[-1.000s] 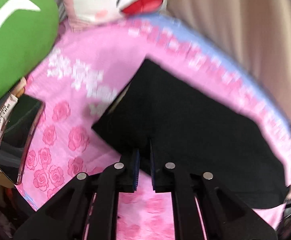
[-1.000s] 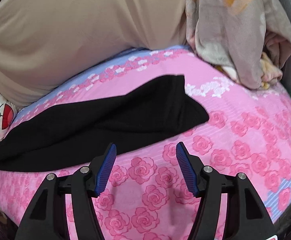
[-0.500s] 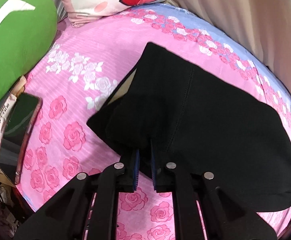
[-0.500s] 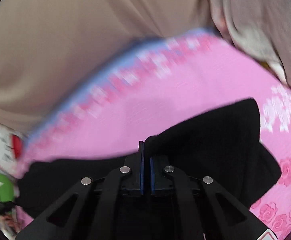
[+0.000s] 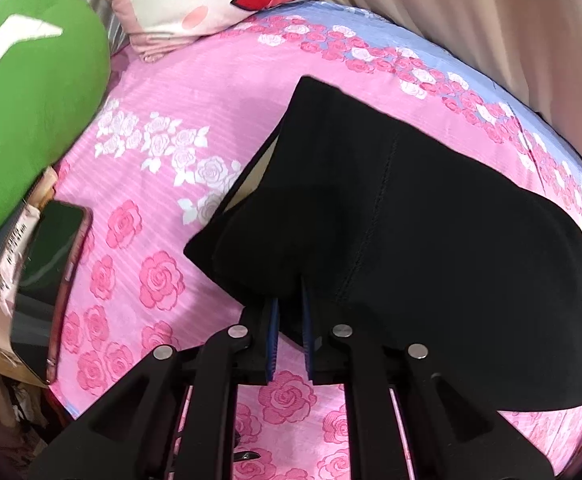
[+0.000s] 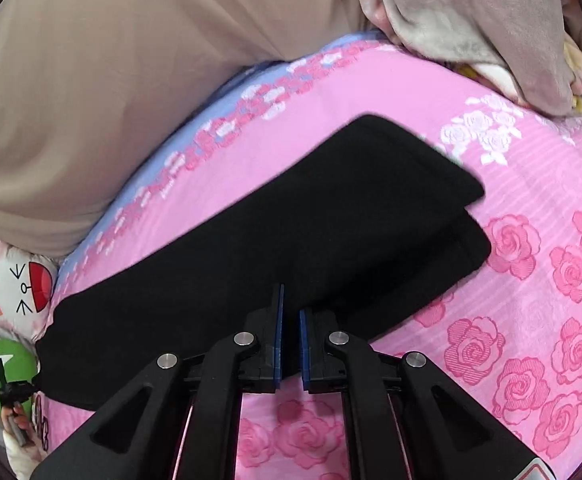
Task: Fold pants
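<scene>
The black pants (image 5: pixel 431 240) (soft, limp, light) are clamped at the near edge by the left gripper (image 5: pixel 289 312) and the right gripper (image 6: pixel 289 320), both pinched tight on the cloth.

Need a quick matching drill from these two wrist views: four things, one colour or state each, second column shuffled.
Things:
1. pants
2. phone
3. round cushion
4. left gripper

Colour or state:
A. green with a white mark
B. dark screen, reddish case, at the bed's edge
C. shut on the black cloth
D. black, lying on the rose-print sheet

Pairs: 1-D, 2-B, 3-A, 4-C
</scene>
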{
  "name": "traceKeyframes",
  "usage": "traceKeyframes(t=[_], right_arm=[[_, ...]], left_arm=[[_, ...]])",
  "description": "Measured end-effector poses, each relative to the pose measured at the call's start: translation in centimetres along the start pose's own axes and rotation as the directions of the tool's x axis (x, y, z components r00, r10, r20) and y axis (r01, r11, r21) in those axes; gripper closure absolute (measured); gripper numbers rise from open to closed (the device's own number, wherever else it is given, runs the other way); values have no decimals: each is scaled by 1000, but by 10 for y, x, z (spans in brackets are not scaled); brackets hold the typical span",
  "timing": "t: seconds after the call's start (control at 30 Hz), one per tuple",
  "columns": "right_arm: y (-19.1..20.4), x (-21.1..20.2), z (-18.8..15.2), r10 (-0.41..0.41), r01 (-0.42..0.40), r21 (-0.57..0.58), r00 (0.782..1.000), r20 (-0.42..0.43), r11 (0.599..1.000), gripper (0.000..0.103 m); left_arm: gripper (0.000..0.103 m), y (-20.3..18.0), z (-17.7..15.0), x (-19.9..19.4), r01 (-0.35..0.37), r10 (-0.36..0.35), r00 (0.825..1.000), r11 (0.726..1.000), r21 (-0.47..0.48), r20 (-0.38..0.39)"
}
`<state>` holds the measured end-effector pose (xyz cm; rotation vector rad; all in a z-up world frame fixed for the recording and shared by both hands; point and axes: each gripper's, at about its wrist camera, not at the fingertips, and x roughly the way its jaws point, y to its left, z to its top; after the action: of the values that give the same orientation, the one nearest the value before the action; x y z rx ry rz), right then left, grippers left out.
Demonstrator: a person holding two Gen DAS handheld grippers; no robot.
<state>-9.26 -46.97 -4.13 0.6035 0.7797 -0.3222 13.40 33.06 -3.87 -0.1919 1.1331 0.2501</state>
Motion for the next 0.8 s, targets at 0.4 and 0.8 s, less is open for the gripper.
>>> traceKeyframes(t=[0.4, 0.8], right_arm=[[-1, -31, -26, -202, 206, -71, 978, 59, 976, 65], [-44, -64, -5, -267, 274, -24, 952, 151, 962, 48]], left_arm=[[91, -2, -7, -5, -65, 64, 998, 997, 43, 14], [90, -46, -14, -76, -256, 240, 952, 964, 65, 188]])
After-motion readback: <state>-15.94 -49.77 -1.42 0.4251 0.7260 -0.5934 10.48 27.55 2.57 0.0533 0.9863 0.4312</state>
